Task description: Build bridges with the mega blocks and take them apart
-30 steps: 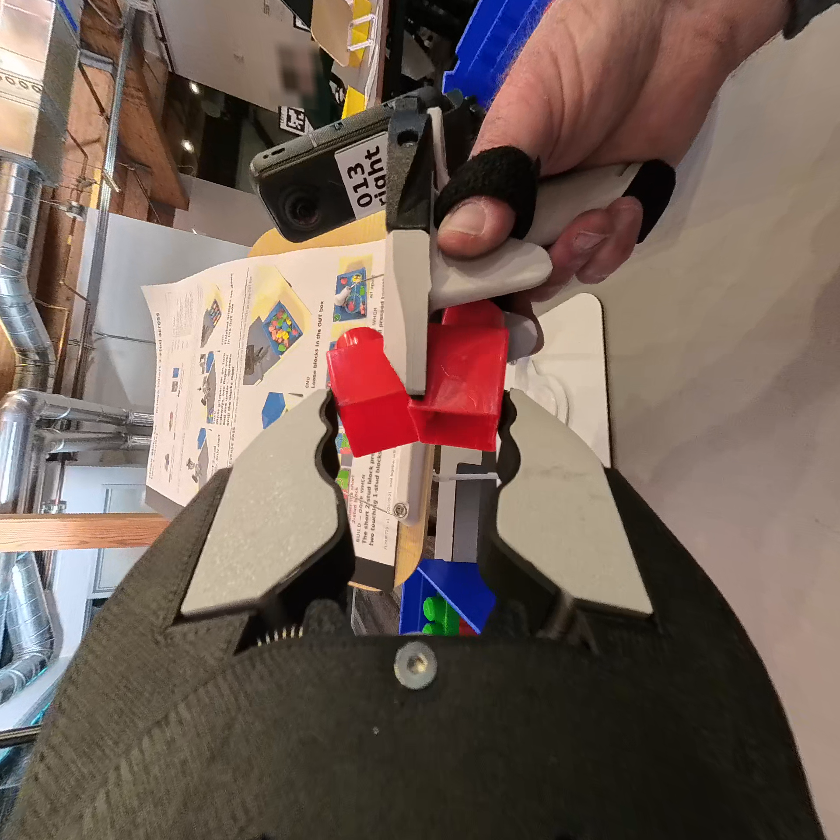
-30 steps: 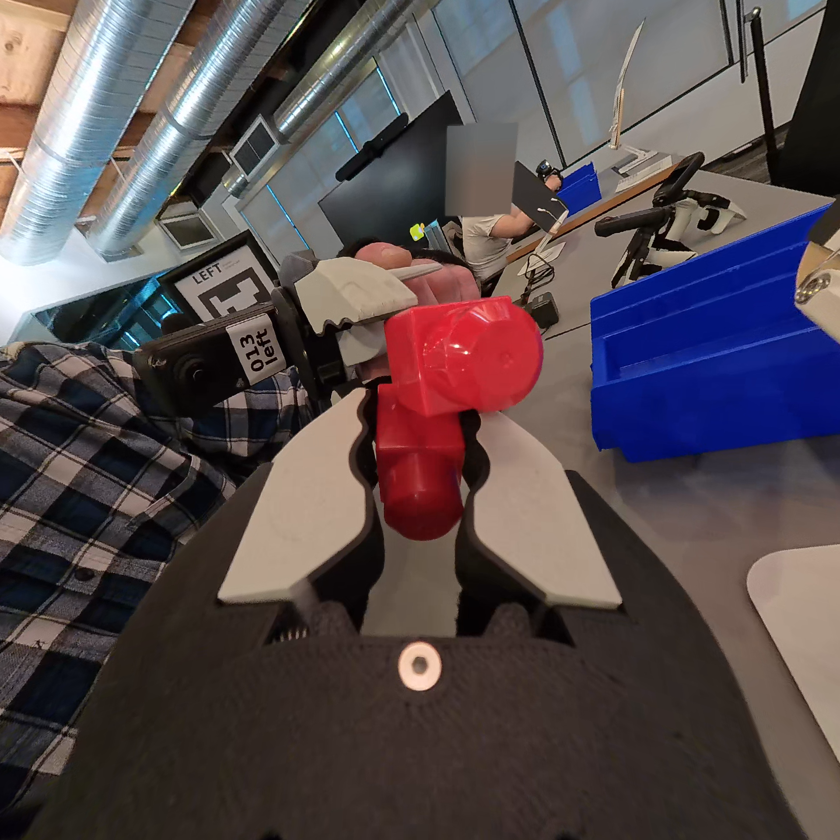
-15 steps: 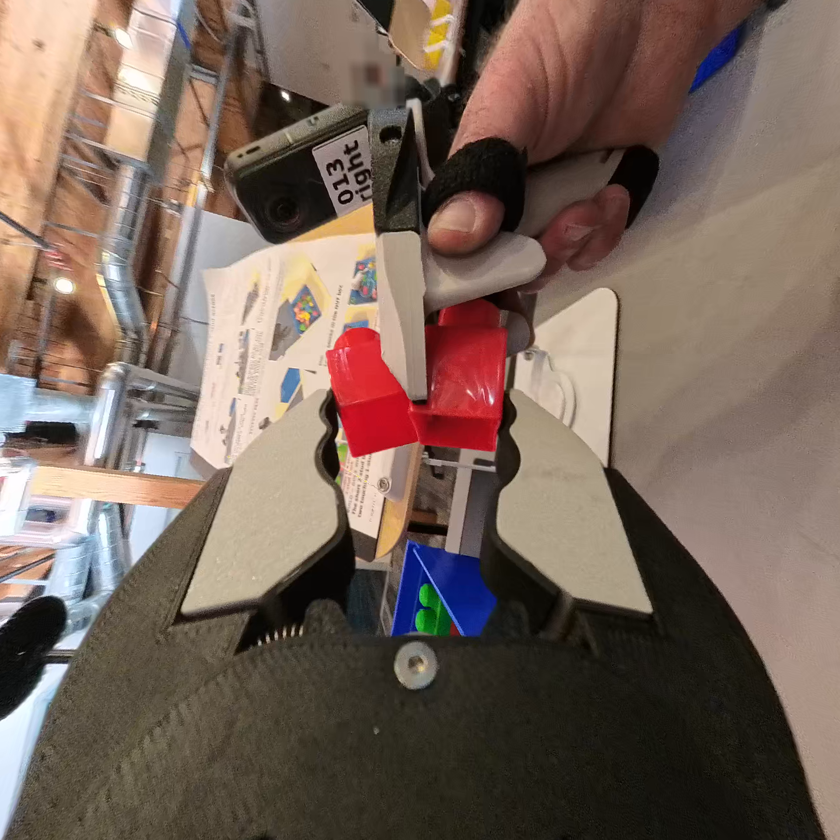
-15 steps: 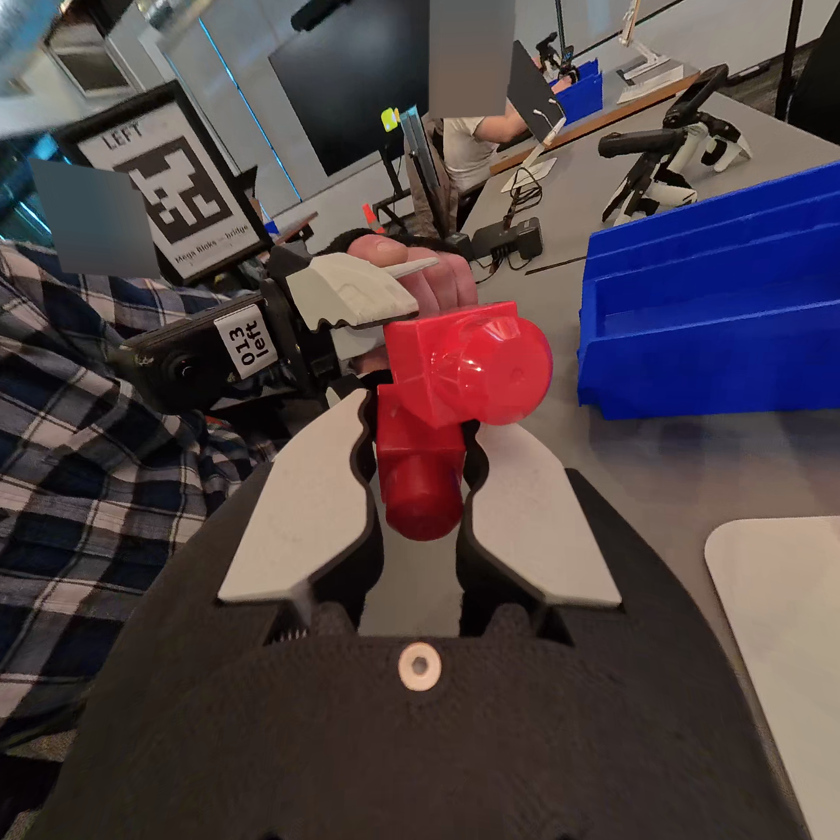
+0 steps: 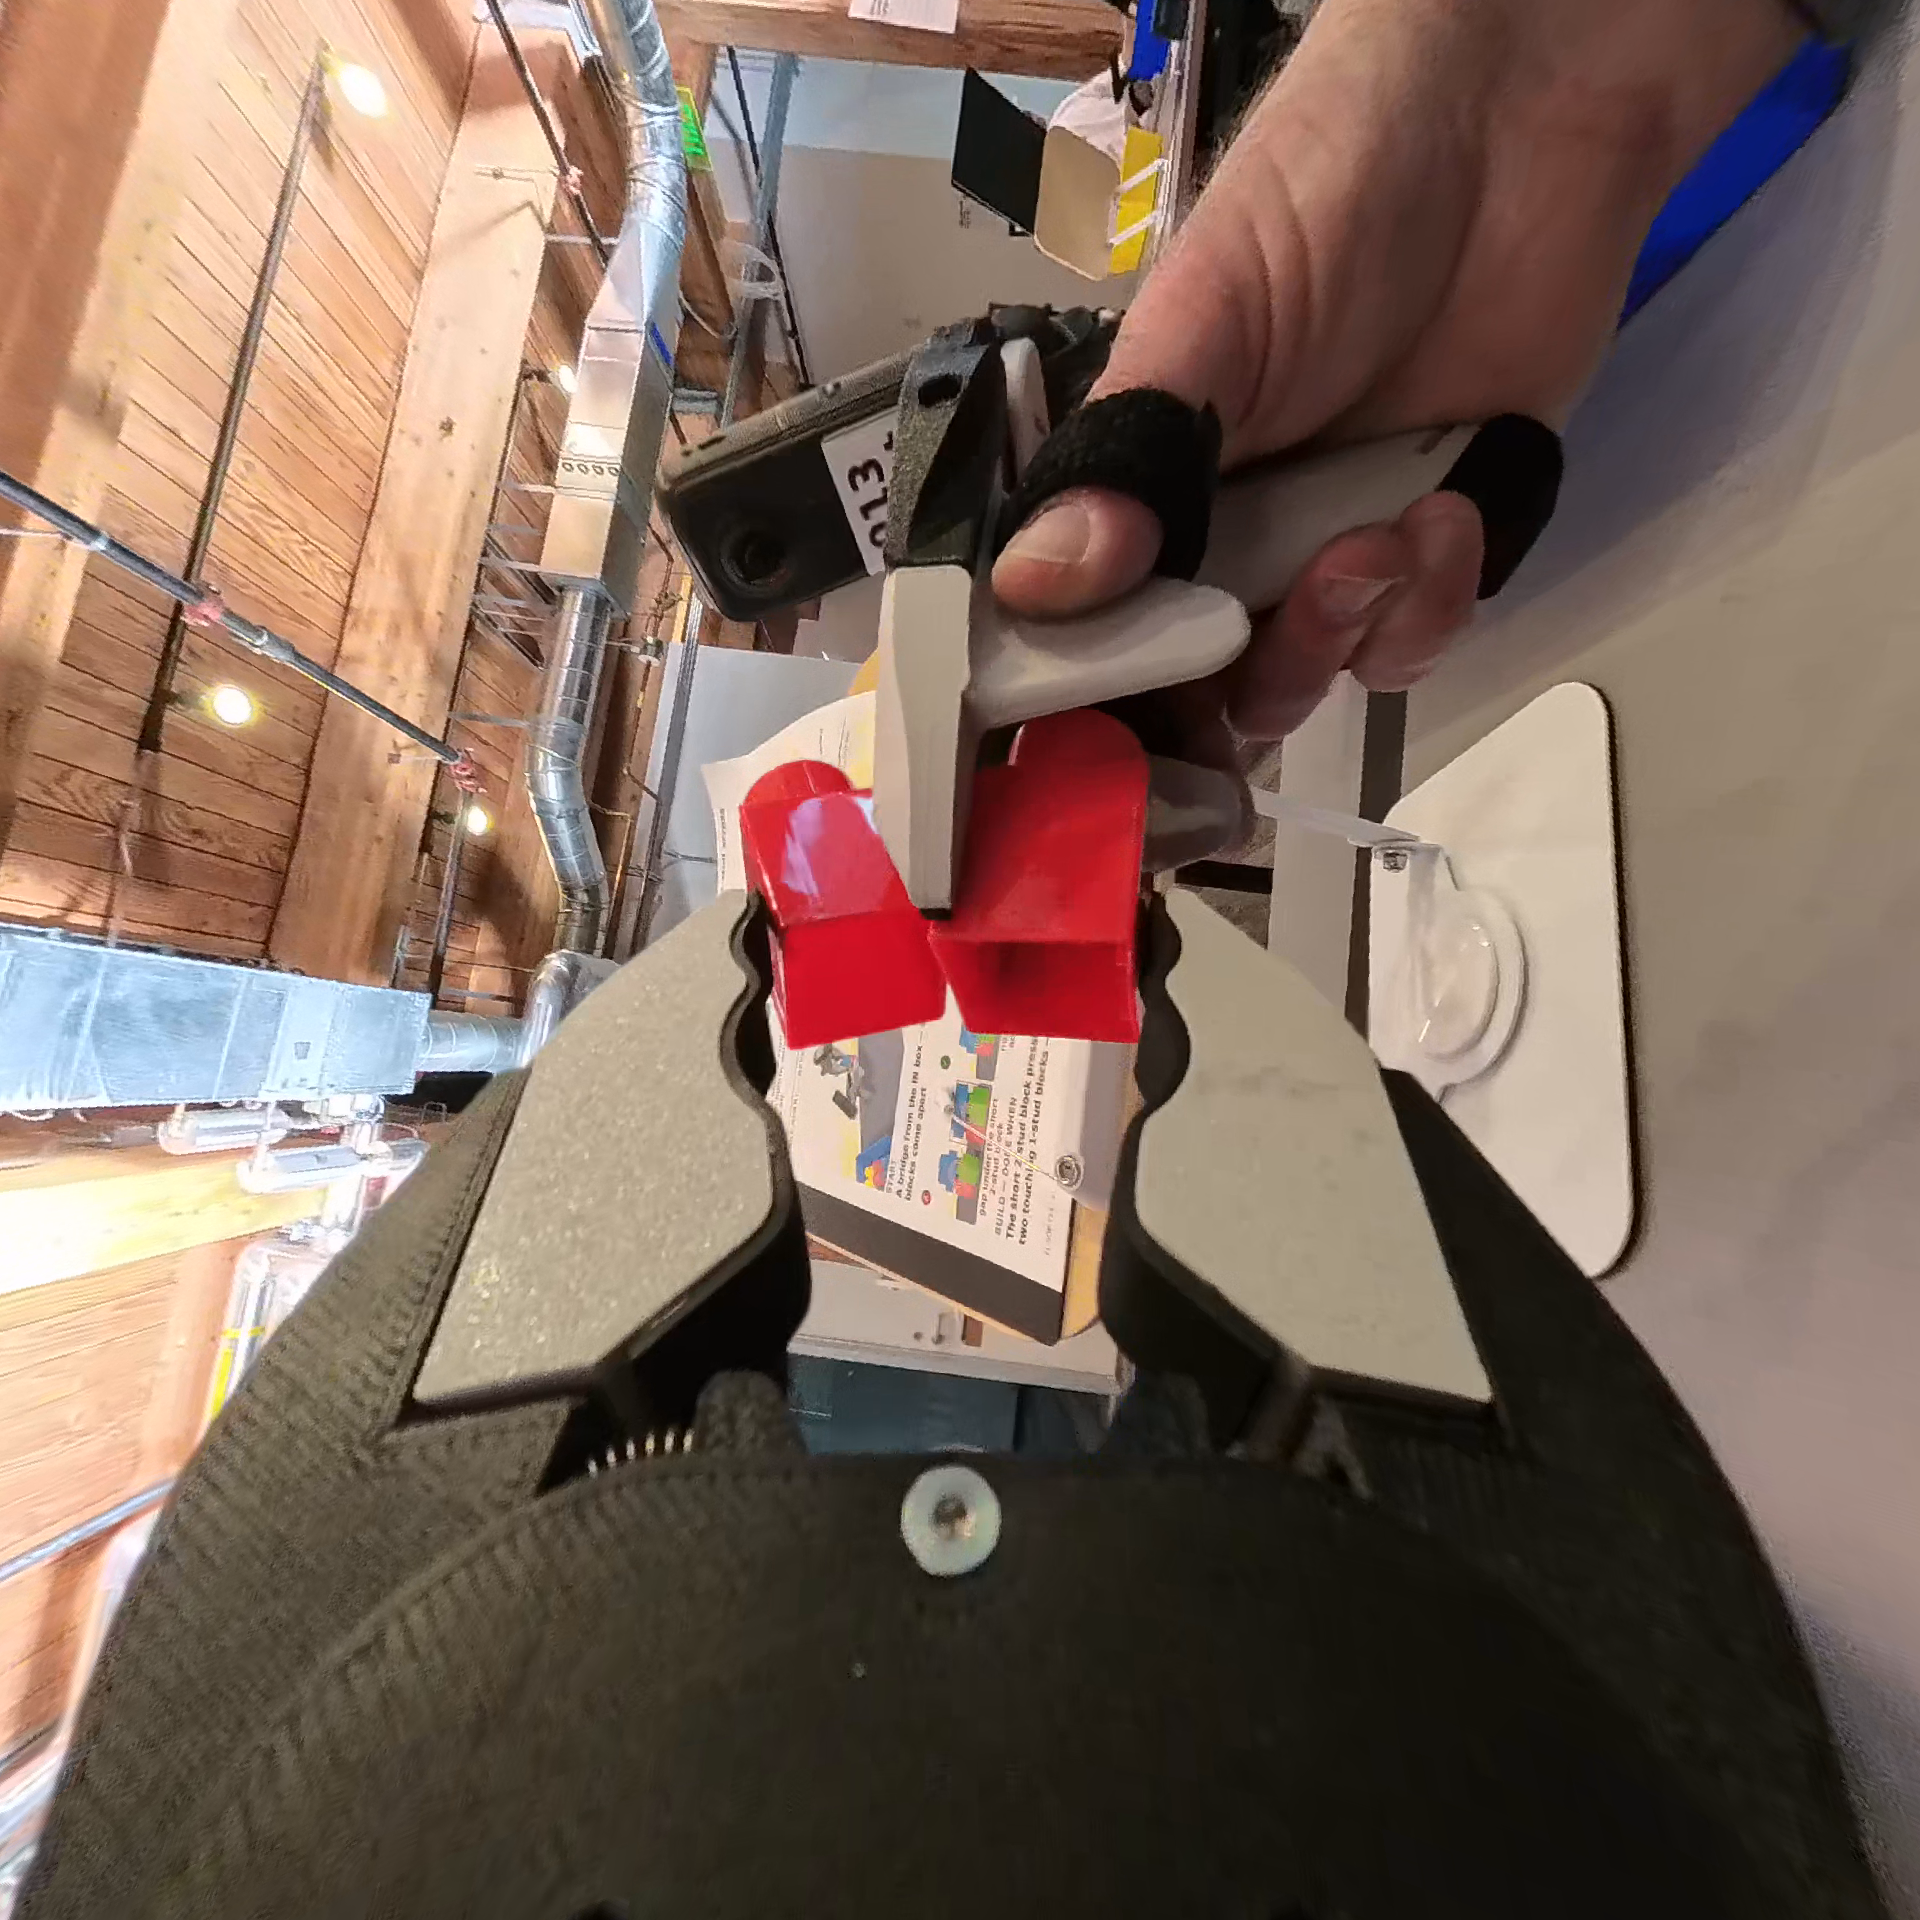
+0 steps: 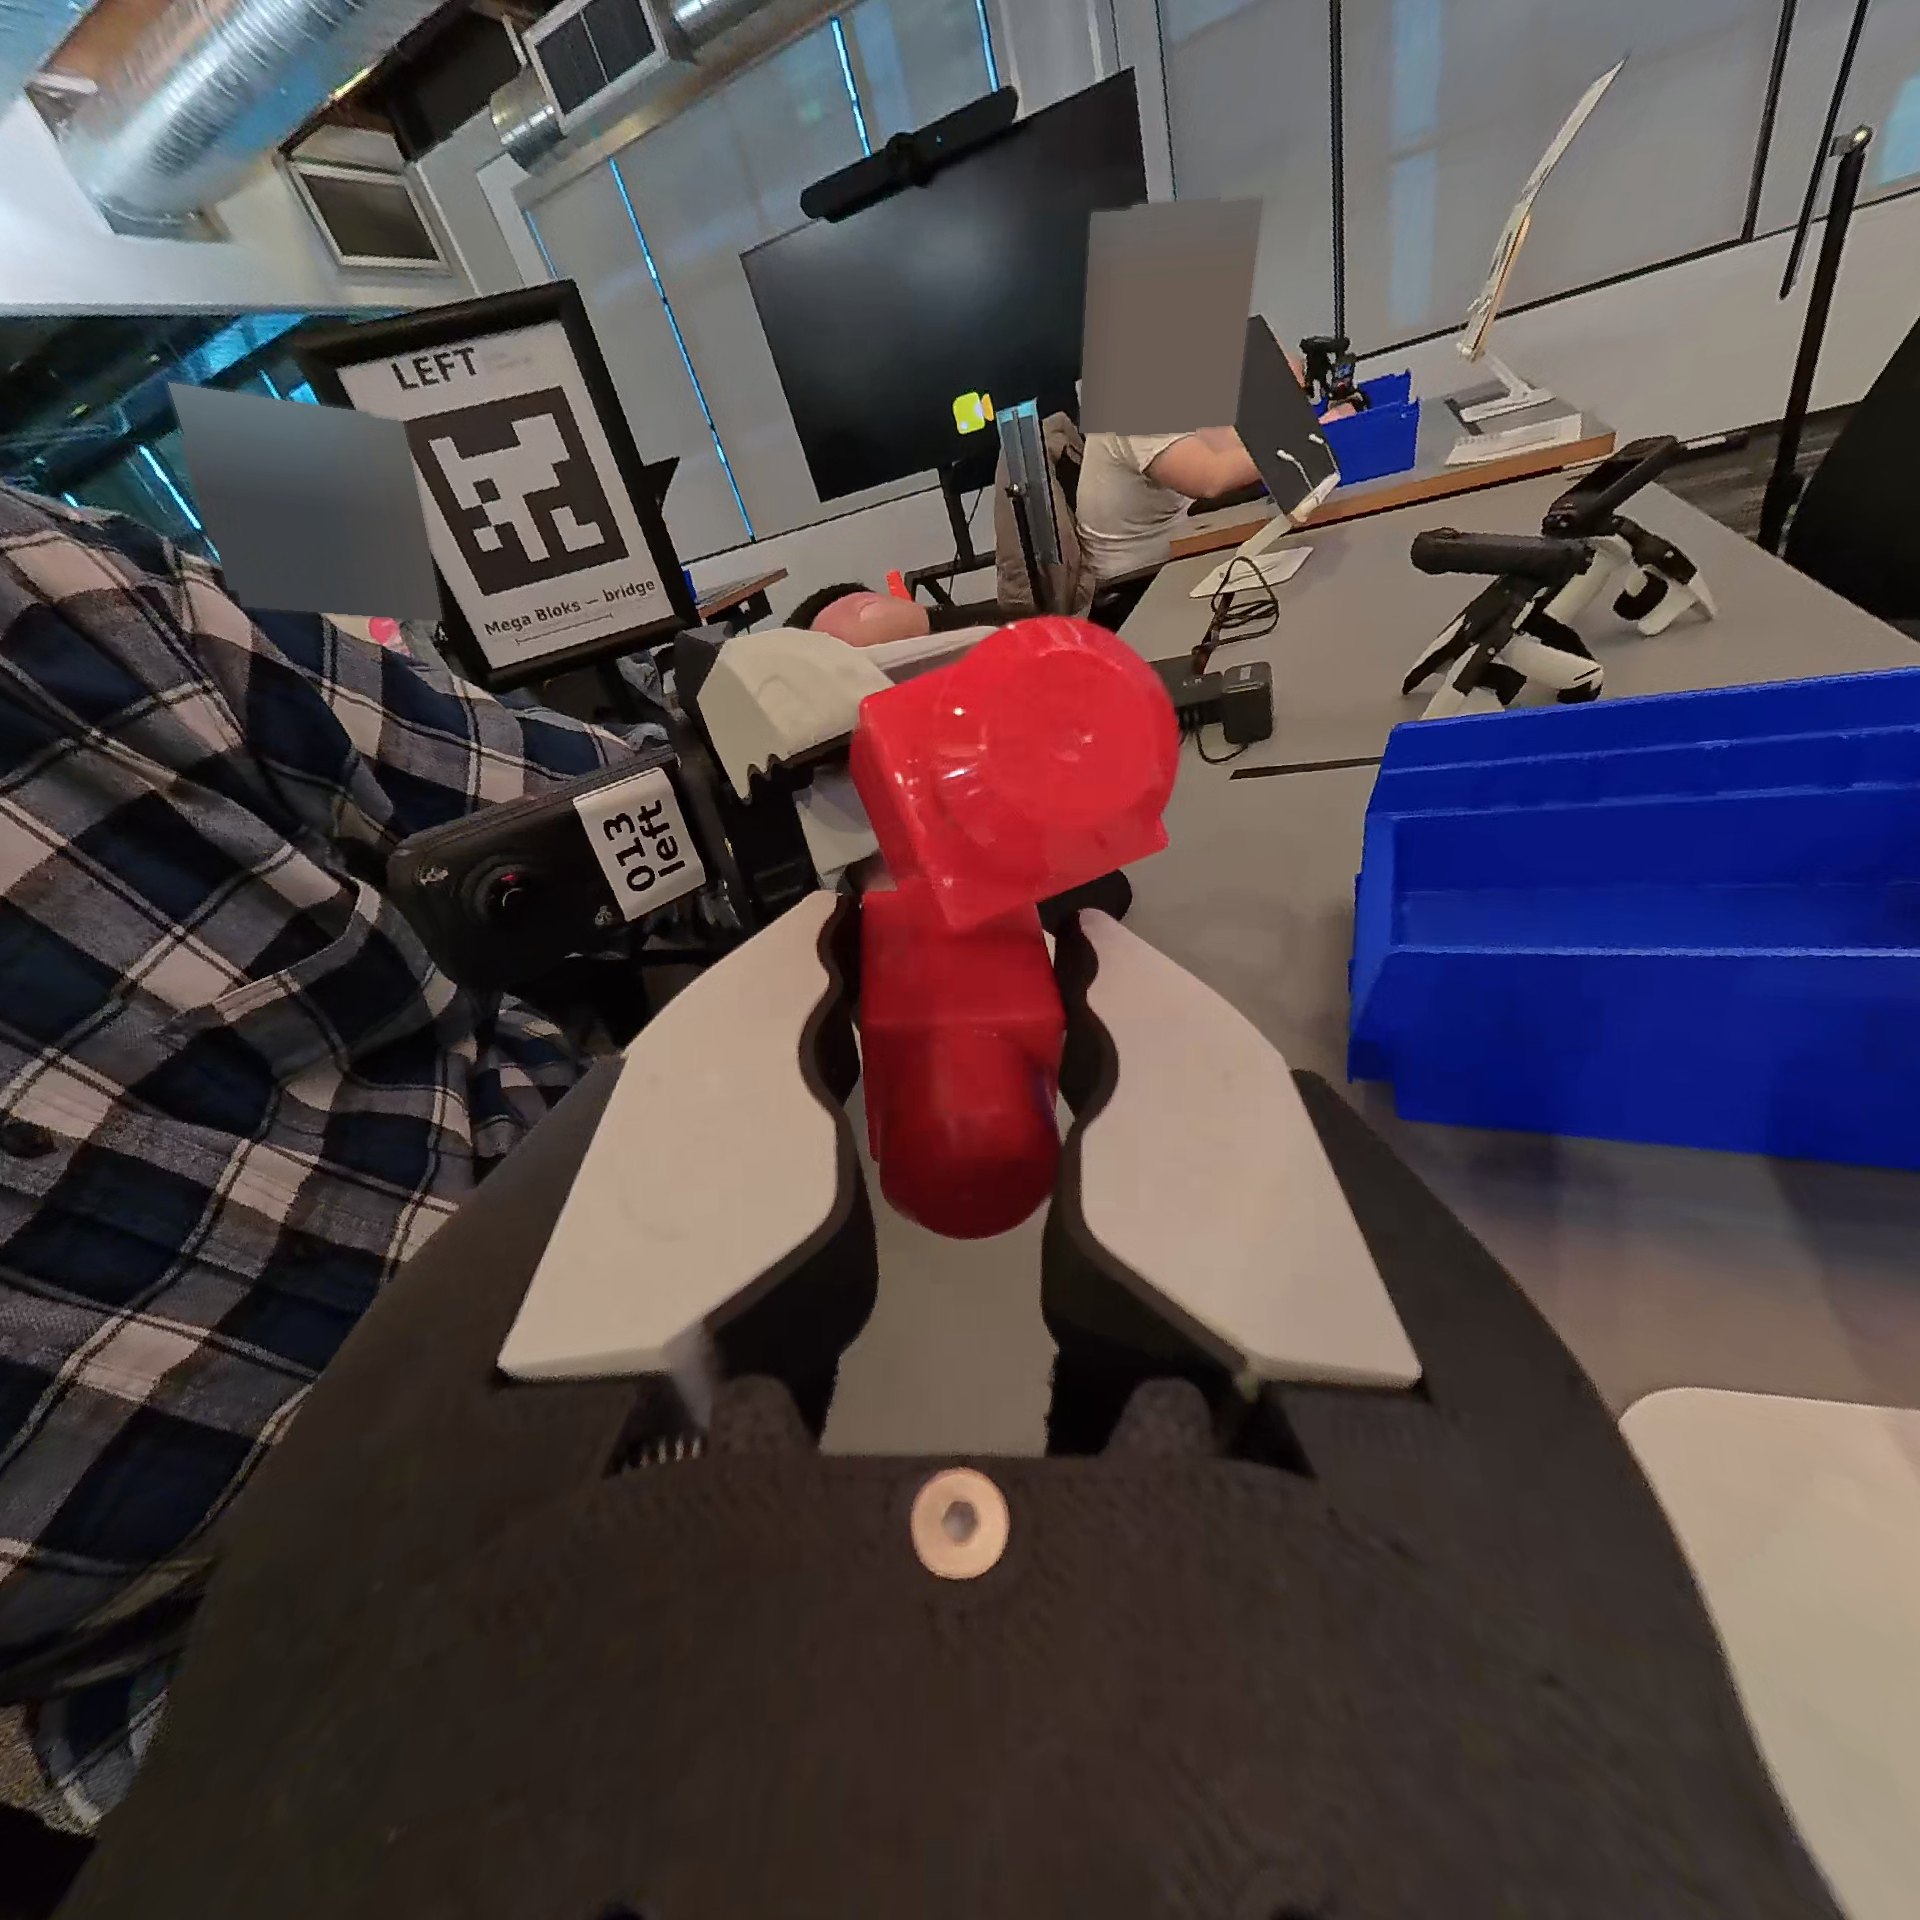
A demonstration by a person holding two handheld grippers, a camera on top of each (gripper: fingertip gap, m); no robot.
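Two red blocks are held up off the worktop [image 6: 1299, 914], meeting at an angle. The left tongs [image 5: 945, 966], spread wide, press both pads across the pair; the right tongs [image 6: 951, 997] are closed narrower on the nearer red block [image 6: 961, 1049], its stud pointing back at the wrist. The other red block [image 6: 1013, 758] tilts crosswise above it (half-parted, I'd judge), so pulling along that stud axis should separate them.

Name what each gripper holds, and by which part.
Right gripper: one red block, pads on its sides. Left gripper: spans both joined red blocks, gripping their outer sides.
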